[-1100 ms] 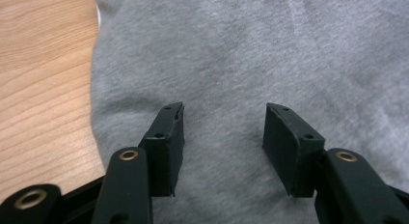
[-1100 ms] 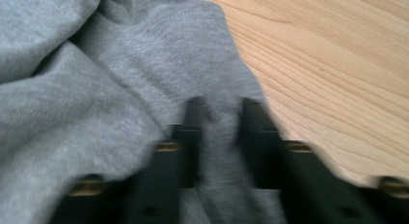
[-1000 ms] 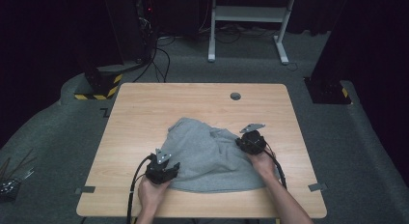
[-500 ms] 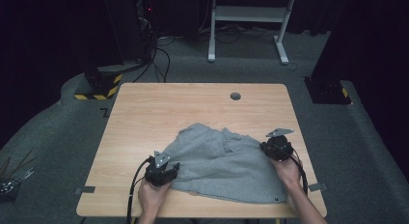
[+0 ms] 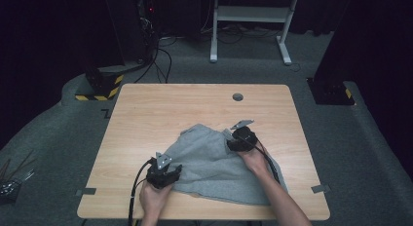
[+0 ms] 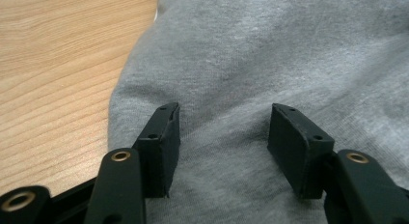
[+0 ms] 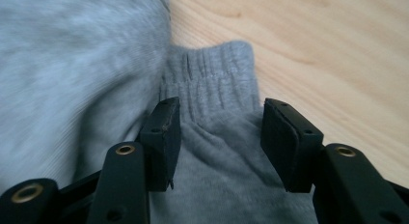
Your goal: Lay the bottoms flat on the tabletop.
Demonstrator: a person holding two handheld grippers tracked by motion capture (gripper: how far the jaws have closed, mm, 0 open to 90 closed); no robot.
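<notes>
As the garment settles near the tabletop's front edge:
right gripper (image 5: 233, 137): jaws just opened, spread over ribbed cuff (image 7: 210, 77), back from right edge
left gripper (image 5: 168, 171): spread, on grey sweatshirt (image 5: 214, 160)
next: likely regrasp at cuff

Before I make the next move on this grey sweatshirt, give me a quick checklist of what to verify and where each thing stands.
1. Left gripper open over the cloth: ok, its jaws have just been opening and stand apart with the grey sweatshirt flat between them, not pinched.
2. Right gripper released: ok, its jaws have just been opening; the ribbed cuff lies between them, not pressed.
3. Sweatshirt fully on the table: ok, in the high view its edges stay inside the tabletop.
4. Sweatshirt spread flat: not ok, it lies bunched with folds.
5. Cables clear of the cloth: cannot tell.
</notes>
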